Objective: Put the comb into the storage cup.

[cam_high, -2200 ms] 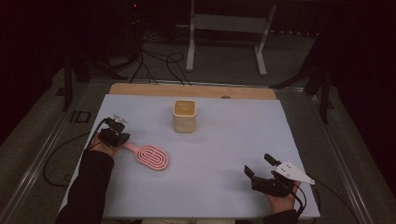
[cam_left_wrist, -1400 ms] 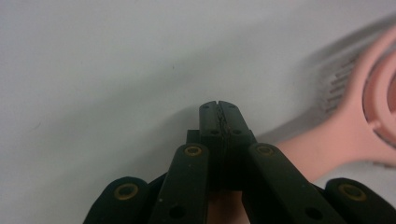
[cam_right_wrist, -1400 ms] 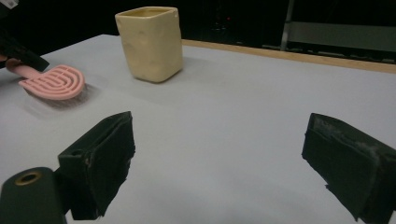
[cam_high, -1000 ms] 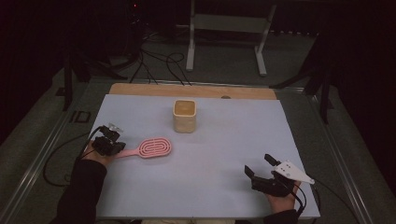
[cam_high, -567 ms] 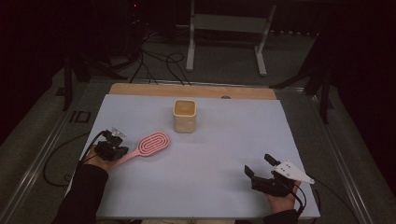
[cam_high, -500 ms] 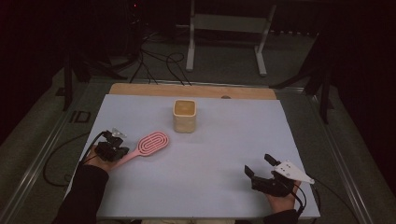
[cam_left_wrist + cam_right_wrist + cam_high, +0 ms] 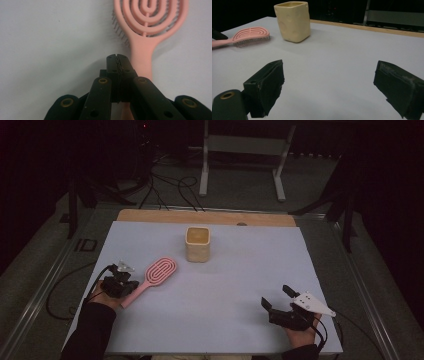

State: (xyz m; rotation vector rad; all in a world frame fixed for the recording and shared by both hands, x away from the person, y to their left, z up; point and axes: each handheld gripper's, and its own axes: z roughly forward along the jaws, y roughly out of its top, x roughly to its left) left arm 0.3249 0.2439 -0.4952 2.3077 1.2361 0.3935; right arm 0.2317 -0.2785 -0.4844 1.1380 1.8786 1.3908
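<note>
A pink hairbrush (image 7: 159,271) lies flat on the white table top (image 7: 240,275), head pointing up-right toward a cream square cup (image 7: 198,244). My left gripper (image 7: 132,286) sits at the brush's handle end. In the left gripper view its jaws (image 7: 117,58) are pressed together with nothing between them, and the brush handle (image 7: 143,50) runs alongside and under their right side. My right gripper (image 7: 276,296) rests near the front right, jaws wide apart and empty (image 7: 329,80). From there the cup (image 7: 293,21) and the brush (image 7: 249,33) show far off.
A wooden strip (image 7: 205,217) borders the table's far edge. Behind it on the dark floor are cables (image 7: 165,190) and a metal stand (image 7: 245,150). A cable (image 7: 60,295) trails off the left side from my left gripper.
The brush has swung round: its head went from lower right of the handle to upper right, toward the cup. My left gripper moved nearer the front edge with the handle. The right gripper stayed still.
</note>
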